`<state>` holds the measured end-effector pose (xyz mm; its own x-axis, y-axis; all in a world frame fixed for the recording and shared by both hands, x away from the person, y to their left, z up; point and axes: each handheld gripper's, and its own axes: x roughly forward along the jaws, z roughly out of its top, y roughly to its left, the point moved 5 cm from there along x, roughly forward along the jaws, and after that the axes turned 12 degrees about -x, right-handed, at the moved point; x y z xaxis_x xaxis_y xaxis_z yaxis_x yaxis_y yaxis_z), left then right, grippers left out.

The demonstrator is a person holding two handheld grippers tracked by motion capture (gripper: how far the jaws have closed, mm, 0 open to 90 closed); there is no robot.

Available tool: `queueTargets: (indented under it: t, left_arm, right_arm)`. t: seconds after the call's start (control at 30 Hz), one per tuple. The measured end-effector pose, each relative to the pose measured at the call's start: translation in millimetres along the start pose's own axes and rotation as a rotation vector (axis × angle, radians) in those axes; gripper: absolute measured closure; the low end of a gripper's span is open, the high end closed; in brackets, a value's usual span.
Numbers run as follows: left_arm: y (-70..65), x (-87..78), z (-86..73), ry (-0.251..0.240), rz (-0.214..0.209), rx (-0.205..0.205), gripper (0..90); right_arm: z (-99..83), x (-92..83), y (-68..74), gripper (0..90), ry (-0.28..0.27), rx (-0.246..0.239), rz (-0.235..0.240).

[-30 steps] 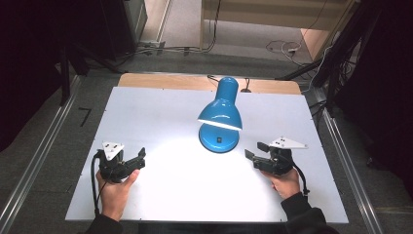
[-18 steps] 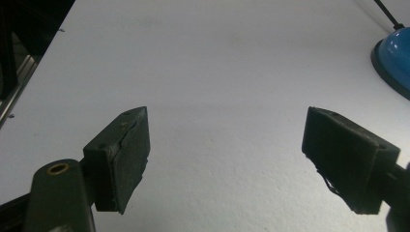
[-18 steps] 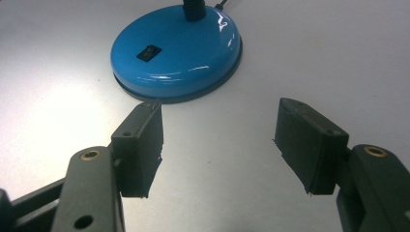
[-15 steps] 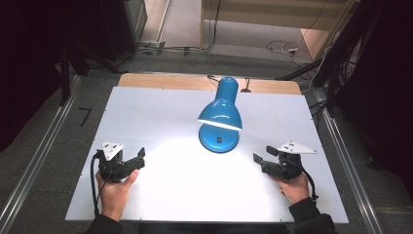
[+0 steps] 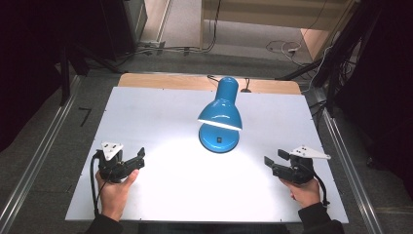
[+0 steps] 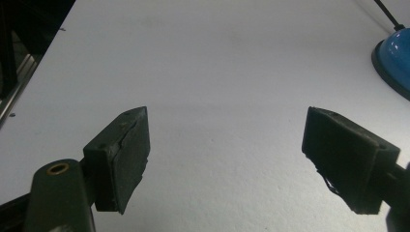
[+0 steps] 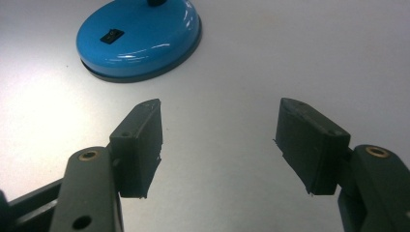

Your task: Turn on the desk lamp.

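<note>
both claws gape wide, empty: left gripper (image 5: 139, 158) lower left, right gripper (image 5: 272, 161) lower right. the blue lamp (image 5: 220, 117) stands centre on the white table (image 5: 160, 112); dark room around.

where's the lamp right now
In the high view the blue lamp stands lit at the table's centre-back, nearer the right tongs than the left tongs.

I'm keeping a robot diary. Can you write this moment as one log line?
lamp: blue desk lamp lit, untouched on white table | left gripper: open, empty | right gripper: open, empty, beside lamp base
</note>
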<state>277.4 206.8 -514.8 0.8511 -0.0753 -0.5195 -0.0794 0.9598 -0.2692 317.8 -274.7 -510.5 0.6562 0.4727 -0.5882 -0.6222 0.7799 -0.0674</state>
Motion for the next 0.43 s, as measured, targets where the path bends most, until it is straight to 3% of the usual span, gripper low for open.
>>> queueTargets:
  t: [0.3,0.43]
  left_arm:
    - [0.0,0.1,-0.2,-0.001,0.001,0.002,17.8]
    - [0.4,0.6,-0.4,0.006,0.002,0.0,17.8]
  right_arm:
    - [-16.6,-15.3,-18.8,31.0,0.015,0.041,-0.046]
    - [-29.5,-21.4,-32.5,25.1,0.049,0.088,-0.08]
